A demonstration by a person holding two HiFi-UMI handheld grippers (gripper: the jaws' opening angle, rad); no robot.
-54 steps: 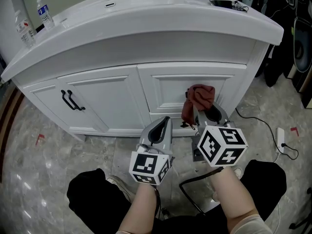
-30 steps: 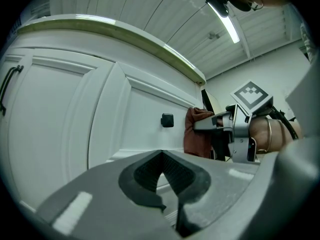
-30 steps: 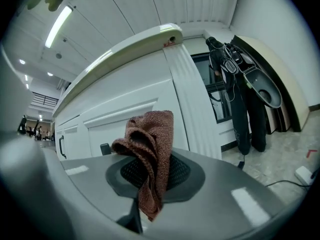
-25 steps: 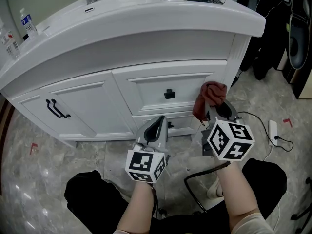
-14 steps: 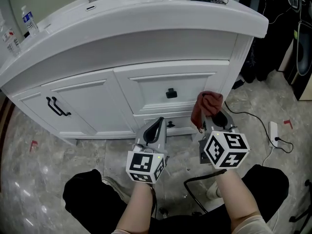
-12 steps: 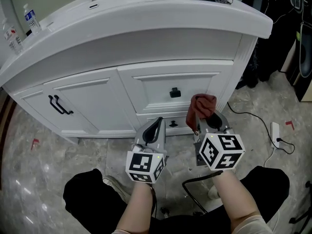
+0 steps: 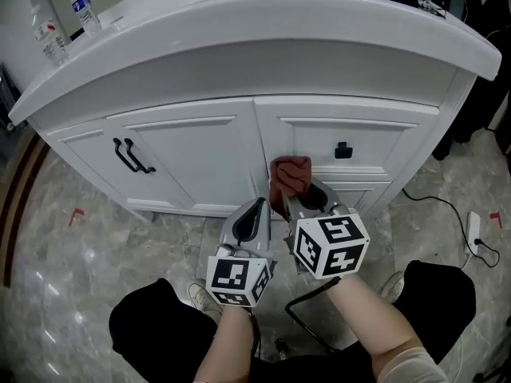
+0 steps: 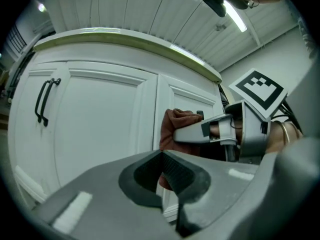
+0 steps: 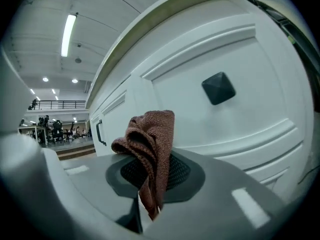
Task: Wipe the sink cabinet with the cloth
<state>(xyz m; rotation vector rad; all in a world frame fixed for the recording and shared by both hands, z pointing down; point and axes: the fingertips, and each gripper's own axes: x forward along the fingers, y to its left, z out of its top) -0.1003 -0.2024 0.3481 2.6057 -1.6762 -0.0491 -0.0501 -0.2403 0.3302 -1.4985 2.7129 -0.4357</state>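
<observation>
A person crouched before a white sink cabinet (image 7: 200,154) holds the right gripper (image 7: 302,198) clamped on a reddish-brown cloth (image 7: 290,174), raised to the cabinet face at the upright strip between the left door (image 7: 192,162) and the drawer front (image 7: 351,138). The cloth stands upright in the jaws, its long axis running from the pinched lower end up to a bunched, folded top that points toward the countertop (image 7: 255,30); whether it presses the paint or sits just off it cannot be told. The square black knob (image 7: 342,149) lies to the cloth's right, apart from it, and the black door handle (image 7: 130,156) is well apart to the left. The countertop's curved edge overhangs the whole front, capping the room above, while flat door panel lies open to the left. The left gripper (image 7: 257,212), just beside the right one and lower, has its jaws together on nothing and aims at the door's lower part. Marbled floor (image 7: 72,246) spreads bare on the left; on the right a black cable (image 7: 443,206) trails over it. Two water bottles (image 7: 82,8) stand at the countertop's far left end. From the right gripper's own camera the cloth (image 9: 150,139) rises between the pads with the knob (image 9: 218,88) above and to its right.
</observation>
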